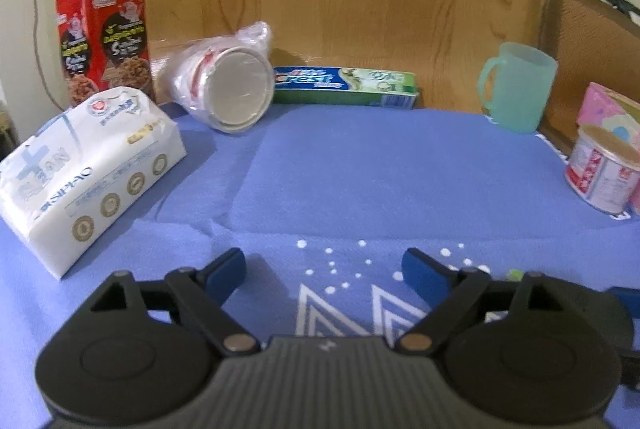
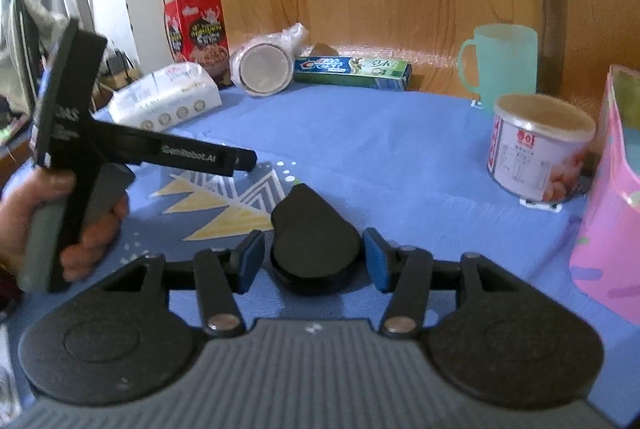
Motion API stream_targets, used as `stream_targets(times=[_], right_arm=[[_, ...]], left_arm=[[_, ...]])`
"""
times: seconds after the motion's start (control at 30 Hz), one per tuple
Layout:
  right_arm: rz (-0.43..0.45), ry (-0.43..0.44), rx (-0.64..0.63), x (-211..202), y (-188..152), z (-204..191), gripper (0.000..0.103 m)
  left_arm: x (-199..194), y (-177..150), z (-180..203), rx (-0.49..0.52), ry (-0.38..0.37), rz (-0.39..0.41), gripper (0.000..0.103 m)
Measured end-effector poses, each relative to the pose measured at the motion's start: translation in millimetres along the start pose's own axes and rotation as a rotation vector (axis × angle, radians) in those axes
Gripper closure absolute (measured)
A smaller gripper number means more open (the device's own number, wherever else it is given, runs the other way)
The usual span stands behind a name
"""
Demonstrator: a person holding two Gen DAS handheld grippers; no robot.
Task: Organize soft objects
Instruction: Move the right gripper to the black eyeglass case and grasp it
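Two handheld tongs are seen over a blue-clothed worktop (image 1: 360, 165), with no soft object yet taken up. The left tongs (image 1: 324, 265) are spread wide and empty, aimed towards the white tissue pack (image 1: 92, 173) lying at the far left beside the cereal box (image 1: 106, 41). The right tongs (image 2: 314, 263) are parted, nothing pressed between the pads. An approach is judged under way; next, a closing on the pack's yielding sides appears required.
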State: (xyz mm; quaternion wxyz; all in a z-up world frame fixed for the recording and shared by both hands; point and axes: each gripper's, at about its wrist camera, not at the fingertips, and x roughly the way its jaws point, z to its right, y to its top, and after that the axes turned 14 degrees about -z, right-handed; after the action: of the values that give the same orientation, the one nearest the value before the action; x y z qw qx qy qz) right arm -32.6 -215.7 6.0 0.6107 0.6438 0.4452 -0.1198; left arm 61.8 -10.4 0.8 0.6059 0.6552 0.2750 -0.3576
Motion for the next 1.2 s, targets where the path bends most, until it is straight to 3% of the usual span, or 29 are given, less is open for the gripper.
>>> stream_targets(times=[0.1, 0.4, 1.2], right_arm=[[0.011, 0.048, 0.047, -3.7, -2.4, 6.6, 0.047], [0.006, 0.071, 0.034, -4.1, -2.2, 6.2, 0.046], [-0.002, 0.056, 0.022, -1.6, -1.7, 6.1, 0.041]], left_arm=[[1.5, 2.0, -1.6, -0.013, 0.014, -0.012, 0.008], [3.4, 4.2, -3.1, -0.031, 0.038, -0.028, 0.001], [0.2, 3.9, -3.3, -0.032, 0.017, -0.025, 0.001]])
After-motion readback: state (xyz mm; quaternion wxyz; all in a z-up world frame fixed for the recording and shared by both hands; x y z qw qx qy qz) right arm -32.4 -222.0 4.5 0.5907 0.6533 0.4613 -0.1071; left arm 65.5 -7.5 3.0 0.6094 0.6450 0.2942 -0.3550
